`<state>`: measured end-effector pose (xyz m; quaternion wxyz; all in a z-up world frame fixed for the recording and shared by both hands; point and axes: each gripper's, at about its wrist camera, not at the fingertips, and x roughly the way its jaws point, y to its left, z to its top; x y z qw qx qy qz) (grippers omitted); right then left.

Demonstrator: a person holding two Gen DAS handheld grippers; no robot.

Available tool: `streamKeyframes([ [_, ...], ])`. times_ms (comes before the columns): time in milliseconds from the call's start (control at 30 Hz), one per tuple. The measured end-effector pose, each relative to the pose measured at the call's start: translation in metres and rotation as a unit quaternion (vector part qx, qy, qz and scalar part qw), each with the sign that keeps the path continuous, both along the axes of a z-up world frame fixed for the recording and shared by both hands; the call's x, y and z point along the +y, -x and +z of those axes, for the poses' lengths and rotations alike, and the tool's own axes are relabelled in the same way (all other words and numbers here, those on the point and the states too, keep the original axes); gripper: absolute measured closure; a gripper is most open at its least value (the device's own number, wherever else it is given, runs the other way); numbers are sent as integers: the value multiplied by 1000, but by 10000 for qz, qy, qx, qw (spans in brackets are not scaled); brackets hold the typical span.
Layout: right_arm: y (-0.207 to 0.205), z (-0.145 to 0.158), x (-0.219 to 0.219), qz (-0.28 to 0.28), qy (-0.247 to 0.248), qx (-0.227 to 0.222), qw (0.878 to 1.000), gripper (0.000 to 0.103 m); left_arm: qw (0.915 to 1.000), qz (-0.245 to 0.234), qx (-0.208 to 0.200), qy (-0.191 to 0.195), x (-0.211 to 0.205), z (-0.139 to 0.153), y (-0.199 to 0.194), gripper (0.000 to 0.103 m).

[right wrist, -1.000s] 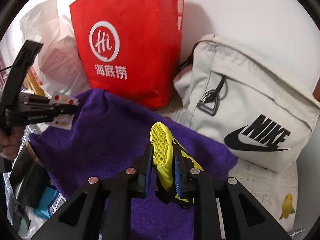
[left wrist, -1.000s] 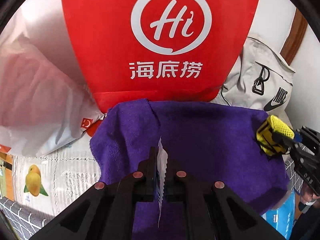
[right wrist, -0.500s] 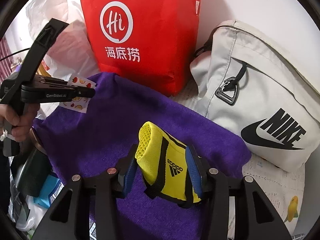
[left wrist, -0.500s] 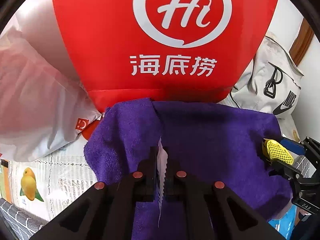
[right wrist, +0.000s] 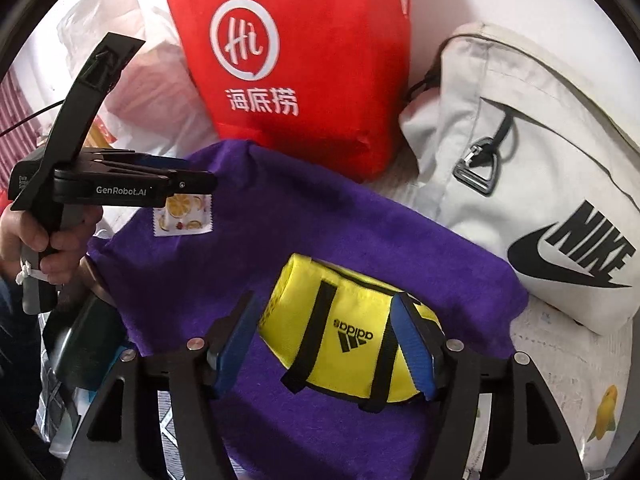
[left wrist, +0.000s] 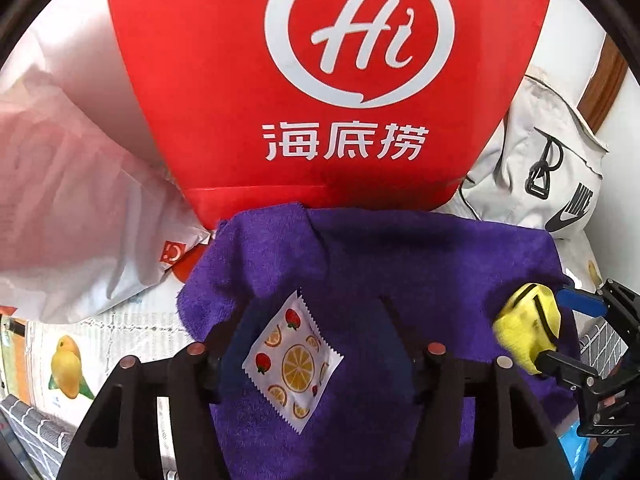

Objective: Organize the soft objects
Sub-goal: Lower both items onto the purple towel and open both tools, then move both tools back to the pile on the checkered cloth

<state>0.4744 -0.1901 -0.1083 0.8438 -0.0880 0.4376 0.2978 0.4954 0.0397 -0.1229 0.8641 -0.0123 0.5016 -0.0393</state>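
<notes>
1. The left gripper (left wrist: 316,320) stands wide, its two fingers spread to either side of a small fruit-print sachet (left wrist: 293,361) and not touching it.
2. In the left wrist view the sachet lies flat on the purple towel (left wrist: 400,264) between the fingers, near 6 o'clock.
3. The right wrist view shows the same sachet (right wrist: 183,216) just under the left gripper's tip (right wrist: 200,184), at about 10 o'clock on the towel (right wrist: 320,232).
4. The right gripper (right wrist: 324,340) is also wide. Its blue-padded fingers (right wrist: 234,344) flank a yellow Adidas pouch (right wrist: 344,328); the right pad lies against the pouch, while the left pad stands just clear of it.
5. The pouch rests on the towel at 6 o'clock in the right wrist view, logo upside down; from the left wrist camera it sits at 4 o'clock (left wrist: 526,330), blurred.
6. A red Hi bag (left wrist: 320,80) stands upright at 12 o'clock behind the towel.
7. A white Nike bag (right wrist: 520,168) leans at 2 o'clock, just beside the red bag.
8. A pale plastic bag (left wrist: 72,208) lies at 9 o'clock in the left wrist view.
9. A fruit-patterned cover (left wrist: 80,352) shows under the towel's edge.
</notes>
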Motion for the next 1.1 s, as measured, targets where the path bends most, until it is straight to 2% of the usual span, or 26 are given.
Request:
streamKeyframes([
  [167,4,10,3,28,-91,-51,9999,36,9999,64,-77,-113,3,13,17,39],
  [333,9,27,1,-73,-203,-185,9996,36,9998,91,-148,-11,11,29,42,37],
  [500,24,42,-1,-138,-115,-301,9994,36,9990,55,-399,192,21,45,82,37],
  [600,45,53,-5,-178,-142,-422,9989,36,9989,160,-370,248,26,53,104,37],
  [767,100,65,-1,-198,-341,-471,9981,36,9987,47,-491,137,20,58,150,37],
  [900,145,66,0,-242,-432,-484,9976,36,9983,-51,-576,49,22,56,196,37],
  [1100,205,54,1,-279,-436,-392,9979,36,9984,111,-552,90,33,43,249,37],
])
